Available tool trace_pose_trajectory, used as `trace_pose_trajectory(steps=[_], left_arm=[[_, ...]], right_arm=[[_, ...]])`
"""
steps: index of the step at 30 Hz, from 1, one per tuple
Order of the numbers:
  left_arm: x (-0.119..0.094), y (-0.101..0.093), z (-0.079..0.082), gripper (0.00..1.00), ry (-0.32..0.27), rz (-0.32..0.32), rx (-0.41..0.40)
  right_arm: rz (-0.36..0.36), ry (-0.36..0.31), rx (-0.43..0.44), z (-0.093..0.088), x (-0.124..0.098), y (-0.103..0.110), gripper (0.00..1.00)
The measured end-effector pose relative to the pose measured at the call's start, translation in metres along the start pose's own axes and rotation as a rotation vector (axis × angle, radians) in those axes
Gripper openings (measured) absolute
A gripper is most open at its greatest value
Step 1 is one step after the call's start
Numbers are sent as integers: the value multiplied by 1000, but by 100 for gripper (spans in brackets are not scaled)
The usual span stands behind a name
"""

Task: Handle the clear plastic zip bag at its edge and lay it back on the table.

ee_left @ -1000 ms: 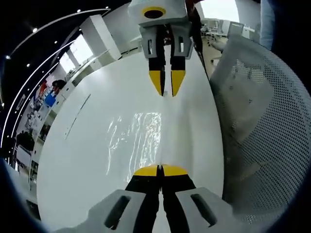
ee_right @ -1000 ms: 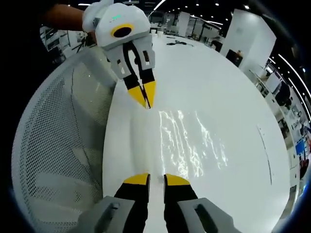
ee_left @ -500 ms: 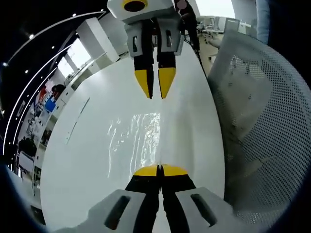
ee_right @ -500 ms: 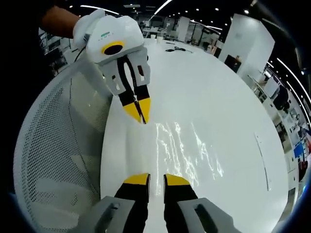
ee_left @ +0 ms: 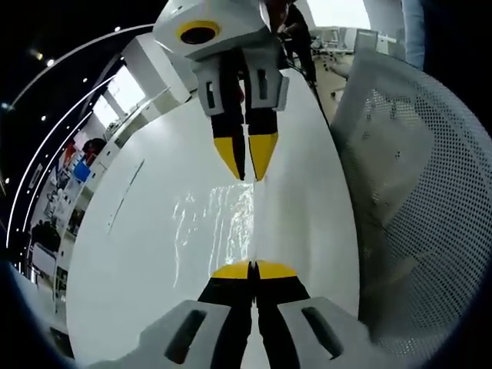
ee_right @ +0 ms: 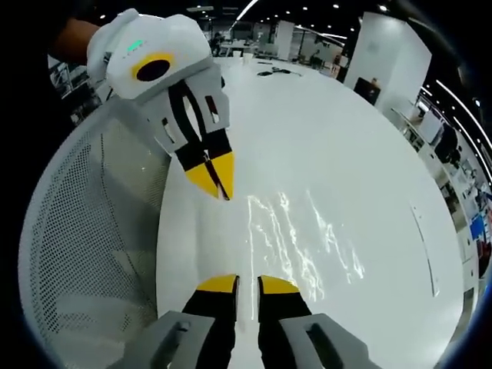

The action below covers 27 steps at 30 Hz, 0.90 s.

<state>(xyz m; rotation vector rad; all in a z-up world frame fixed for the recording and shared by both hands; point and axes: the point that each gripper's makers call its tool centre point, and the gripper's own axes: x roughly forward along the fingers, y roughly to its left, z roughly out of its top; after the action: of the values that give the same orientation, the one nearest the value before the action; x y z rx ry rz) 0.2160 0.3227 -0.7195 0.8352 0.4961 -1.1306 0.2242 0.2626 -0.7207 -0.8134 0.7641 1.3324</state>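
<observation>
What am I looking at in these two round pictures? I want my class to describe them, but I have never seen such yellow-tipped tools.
They are two hand-held grippers, each with two yellow-tipped jaws and a fisheye camera looking along them. In the left gripper view, the left gripper rises from the bottom with its jaws shut, and the right gripper points in from the top. The right gripper view is the reverse: the right gripper, jaws slightly apart, with the left gripper opposite. On the white table lies a clear, shiny zip bag. The left gripper seems to pinch the bag's edge. A white mesh chair stands beside the table.
</observation>
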Motion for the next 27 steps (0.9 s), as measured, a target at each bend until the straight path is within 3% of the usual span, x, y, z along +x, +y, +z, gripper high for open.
trace_pose_trajectory(steps=[15,27], left_arm=[[2,2,1,0,-28,1,-48],[2,1,4,0,-37,-4,-43]], right_arm=[[22,0,50,-10,11,4,5],[25,6,70,-15,15,7,2]])
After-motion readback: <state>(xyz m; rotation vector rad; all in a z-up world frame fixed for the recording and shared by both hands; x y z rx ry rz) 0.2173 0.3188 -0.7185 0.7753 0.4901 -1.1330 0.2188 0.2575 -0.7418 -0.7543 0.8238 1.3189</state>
